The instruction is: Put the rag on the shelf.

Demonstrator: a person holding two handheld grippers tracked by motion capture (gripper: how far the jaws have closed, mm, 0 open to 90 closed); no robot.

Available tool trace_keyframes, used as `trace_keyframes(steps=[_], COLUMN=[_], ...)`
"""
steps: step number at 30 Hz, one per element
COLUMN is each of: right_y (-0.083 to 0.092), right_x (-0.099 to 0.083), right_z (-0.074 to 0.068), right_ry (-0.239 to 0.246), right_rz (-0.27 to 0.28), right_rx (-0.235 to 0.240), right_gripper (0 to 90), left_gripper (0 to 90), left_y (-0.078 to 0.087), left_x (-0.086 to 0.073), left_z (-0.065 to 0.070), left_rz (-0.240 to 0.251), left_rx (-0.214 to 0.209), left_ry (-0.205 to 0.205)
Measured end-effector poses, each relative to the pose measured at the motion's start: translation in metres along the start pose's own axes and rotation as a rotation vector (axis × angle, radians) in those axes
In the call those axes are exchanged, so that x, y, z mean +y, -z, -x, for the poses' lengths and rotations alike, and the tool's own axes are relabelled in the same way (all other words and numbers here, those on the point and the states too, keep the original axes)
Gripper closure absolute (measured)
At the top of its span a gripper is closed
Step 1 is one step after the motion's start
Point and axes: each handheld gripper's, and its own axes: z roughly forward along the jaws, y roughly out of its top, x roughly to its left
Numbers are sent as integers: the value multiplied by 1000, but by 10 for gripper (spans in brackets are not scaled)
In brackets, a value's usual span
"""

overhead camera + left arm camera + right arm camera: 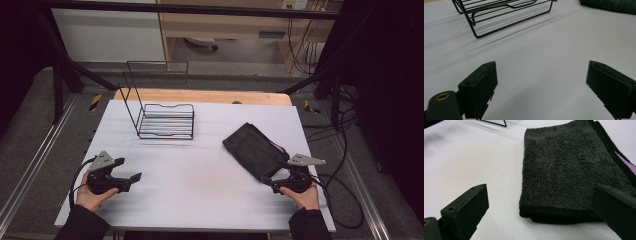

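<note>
The folded dark grey fleece towel (253, 150) with a purple stripe along one edge is lying flat on the right half of the white table (200, 180), set at a slant, its near corner just in front of the right gripper (266, 181). In the right gripper view that towel (564, 172) is sitting neatly stacked, its folded edge facing the camera, between the lines of the two black jaws but beyond their tips; the jaws are standing spread wide and are pinching nothing. The person's right hand (302, 195) is resting the tool low at the table's near edge.

Farther out, the left gripper (131, 175) is waiting near the table's left edge, well apart from the towel, its jaws likewise spread with only bare table (544, 62) between them. Beyond it, the black wire rack (162, 117) with a tall back frame is standing towards the far left, holding nothing; in the left gripper view the rack (506, 15) is showing its open wire floor.

Judging by this, the work is barely starting: the towel is looking untouched, and grasping it, lifting it and probably carrying it to the rack are all remaining
</note>
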Motion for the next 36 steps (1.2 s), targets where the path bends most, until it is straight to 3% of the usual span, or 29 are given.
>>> trace_keyframes(steps=[18,22,29,36], right_y=[-8,-13,-21,-32], right_x=[4,6,5,3], right_z=[-10,-15,-18,-15], right_ry=[37,57,114,156], right_rz=[-45,-72,-128,-173], right_rx=[-39,-65,-71,-112], right_gripper=[65,127,347,458], left_gripper=[102,102,106,113], left_y=[-2,-2,-4,-4], left_x=[-4,-4,-4,-4], left_z=[-2,-3,-1,-1], left_rz=[-14,-19,-31,-36], left_rx=[14,14,17,18], left_ry=[7,5,-2,-3])
